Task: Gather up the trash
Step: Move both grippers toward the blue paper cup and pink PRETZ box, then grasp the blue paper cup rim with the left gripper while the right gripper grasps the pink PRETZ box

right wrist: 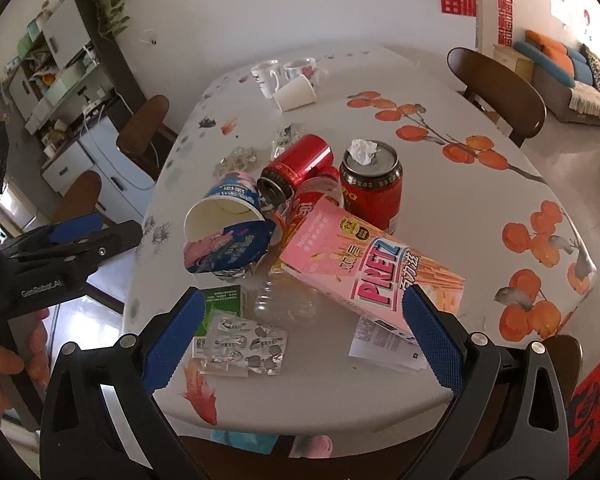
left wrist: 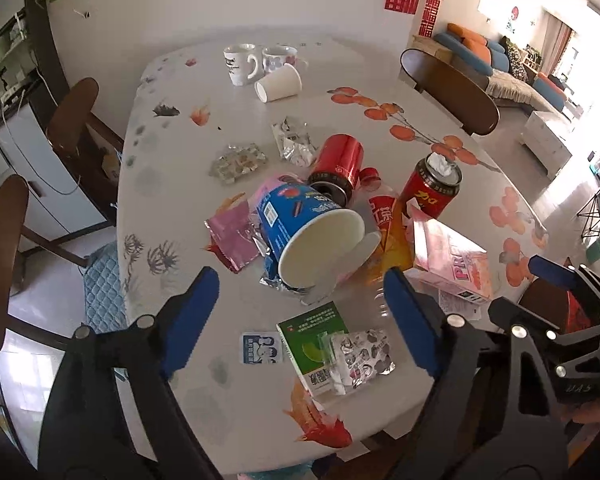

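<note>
Nearest, the left tool (left wrist: 300, 312) and right tool (right wrist: 304, 332) hang spread and empty over the counter (left wrist: 260, 412) edge, approaching the trash; the tipped blue cup (left wrist: 312, 232) beyond the left tool probably needs straddling next.

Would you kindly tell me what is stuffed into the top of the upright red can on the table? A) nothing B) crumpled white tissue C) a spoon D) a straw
B: a wad of crumpled white tissue sticks out of the opening of the upright red can, also visible from the left wrist view.
</note>
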The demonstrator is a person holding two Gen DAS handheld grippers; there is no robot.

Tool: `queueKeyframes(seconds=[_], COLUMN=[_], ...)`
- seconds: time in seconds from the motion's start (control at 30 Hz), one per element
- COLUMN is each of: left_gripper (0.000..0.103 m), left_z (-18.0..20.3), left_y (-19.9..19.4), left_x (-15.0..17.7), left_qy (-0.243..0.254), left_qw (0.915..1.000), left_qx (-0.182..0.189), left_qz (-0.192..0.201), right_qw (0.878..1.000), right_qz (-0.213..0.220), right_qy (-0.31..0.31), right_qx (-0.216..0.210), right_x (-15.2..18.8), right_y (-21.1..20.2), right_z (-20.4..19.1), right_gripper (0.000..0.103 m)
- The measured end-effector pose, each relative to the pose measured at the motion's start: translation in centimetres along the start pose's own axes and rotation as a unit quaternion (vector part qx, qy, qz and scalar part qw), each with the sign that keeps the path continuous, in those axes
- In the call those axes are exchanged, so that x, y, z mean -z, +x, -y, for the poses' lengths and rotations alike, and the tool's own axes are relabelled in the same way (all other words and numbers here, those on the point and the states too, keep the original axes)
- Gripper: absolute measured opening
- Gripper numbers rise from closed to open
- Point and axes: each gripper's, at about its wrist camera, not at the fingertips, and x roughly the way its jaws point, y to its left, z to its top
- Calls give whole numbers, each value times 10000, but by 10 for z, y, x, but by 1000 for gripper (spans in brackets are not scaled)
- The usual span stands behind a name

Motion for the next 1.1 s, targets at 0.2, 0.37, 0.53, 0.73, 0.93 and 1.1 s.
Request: queueKeyframes(seconds=[0.2, 0.37, 0.53, 0.73, 0.93, 1.1], left_gripper=[82, 82, 78, 76, 75, 74], left_z=[3, 5, 4, 4, 6, 5], left_y=[10, 27, 48, 67, 77, 87], left_x=[0, -3, -7, -9, -8, -7], left_qy=[73, 291, 513, 574, 681, 799], left_qw=[9999, 9992, 9977, 9967, 9953, 9934], left_qx=[-69, -241, -387, -436, -570, -687], left_qz=[-34, -91, -204, -372, -392, -454], right_qw=[10000, 9999, 9989, 9981, 9956, 9934], right_qz=[-81, -125, -222, -349, -469, -532], right_qy=[-3, -86, -359, -388, -616, -767], right_qx=[-34, 19, 211, 316, 524, 661], right_x=[0, 2, 4, 7, 9, 13], right_y=[9, 18, 30, 44, 53, 57], right_z=[2, 3, 2, 11, 16, 19], right_gripper=[98, 97, 97, 97, 97, 97])
